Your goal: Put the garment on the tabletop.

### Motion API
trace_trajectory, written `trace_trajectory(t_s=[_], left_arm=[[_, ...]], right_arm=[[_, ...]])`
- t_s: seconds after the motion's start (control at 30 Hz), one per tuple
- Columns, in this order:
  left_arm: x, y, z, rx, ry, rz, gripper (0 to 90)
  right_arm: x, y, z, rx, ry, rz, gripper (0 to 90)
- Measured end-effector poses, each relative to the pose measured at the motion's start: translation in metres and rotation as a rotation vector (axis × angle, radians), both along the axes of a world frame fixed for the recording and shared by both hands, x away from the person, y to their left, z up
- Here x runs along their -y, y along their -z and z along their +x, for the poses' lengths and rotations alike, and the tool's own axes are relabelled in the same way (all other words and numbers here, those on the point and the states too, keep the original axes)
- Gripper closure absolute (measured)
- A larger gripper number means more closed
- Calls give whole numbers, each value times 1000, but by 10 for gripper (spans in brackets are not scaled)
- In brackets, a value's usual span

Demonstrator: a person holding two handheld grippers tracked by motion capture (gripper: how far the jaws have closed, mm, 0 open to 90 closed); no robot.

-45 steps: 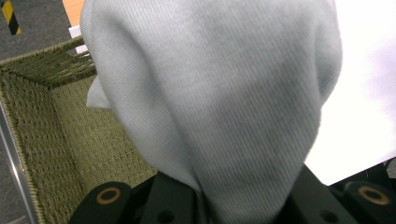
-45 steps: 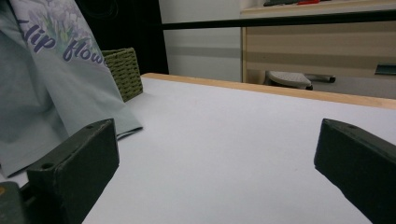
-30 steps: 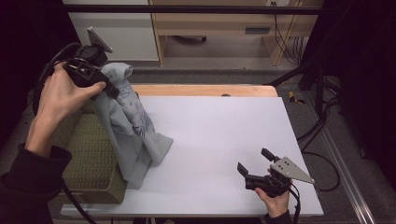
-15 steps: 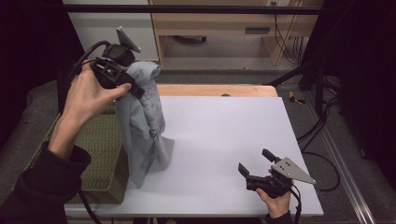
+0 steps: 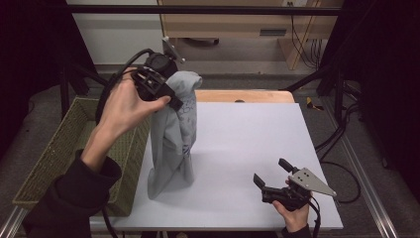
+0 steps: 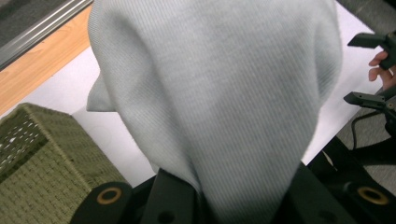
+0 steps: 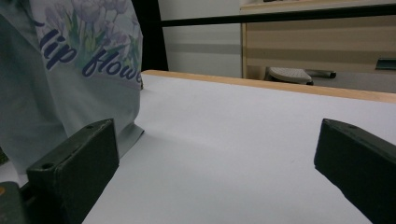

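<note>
A pale grey-blue garment with a flower print hangs from my left gripper, which is shut on its top, raised above the table's left part. Its lower end rests on the white tabletop. In the left gripper view the cloth drapes over the jaws and hides them. In the right gripper view the printed cloth hangs at the left. My right gripper stands open low at the table's front right, nothing between its jaws, well apart from the garment.
A green woven basket stands to the left of the table. A wooden strip runs along the table's far edge. Cables trail on the floor at the right, with a cabinet beyond the table.
My left gripper has carried the garment to the right, from over the basket onto the table's left part. The right gripper has stayed in place.
</note>
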State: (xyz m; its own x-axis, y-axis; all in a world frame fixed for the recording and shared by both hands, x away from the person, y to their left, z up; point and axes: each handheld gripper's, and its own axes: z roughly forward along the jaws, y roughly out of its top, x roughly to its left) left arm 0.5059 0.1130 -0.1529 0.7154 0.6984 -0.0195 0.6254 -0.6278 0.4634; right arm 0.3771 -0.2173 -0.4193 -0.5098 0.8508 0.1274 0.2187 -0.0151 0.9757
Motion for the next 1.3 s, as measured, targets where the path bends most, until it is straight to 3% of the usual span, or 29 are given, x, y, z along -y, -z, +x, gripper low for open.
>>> trace_trajectory(t_s=[0.07, 0.47, 0.6, 0.93, 1.07, 1.2, 1.3], left_arm=[[8, 3, 1, -9, 24, 22, 788], [51, 23, 5, -26, 109, 65, 788], [63, 30, 5, -28, 113, 56, 789], [78, 57, 10, -49, 159, 75, 789], [81, 73, 13, -62, 174, 73, 789], [85, 86, 12, -65, 180, 43, 790], [90, 96, 12, -65, 194, 51, 790]], right_arm=[[0, 1, 1, 16, 4, -6, 4], [0, 0, 0, 1, -7, 4, 4], [1, 0, 0, 9, -9, -2, 4], [-1, 1, -1, -4, -15, -6, 4], [-2, 2, -1, 2, -18, -11, 4], [-2, 2, -1, 3, -17, -12, 4], [-2, 3, -1, -4, -15, -2, 4]])
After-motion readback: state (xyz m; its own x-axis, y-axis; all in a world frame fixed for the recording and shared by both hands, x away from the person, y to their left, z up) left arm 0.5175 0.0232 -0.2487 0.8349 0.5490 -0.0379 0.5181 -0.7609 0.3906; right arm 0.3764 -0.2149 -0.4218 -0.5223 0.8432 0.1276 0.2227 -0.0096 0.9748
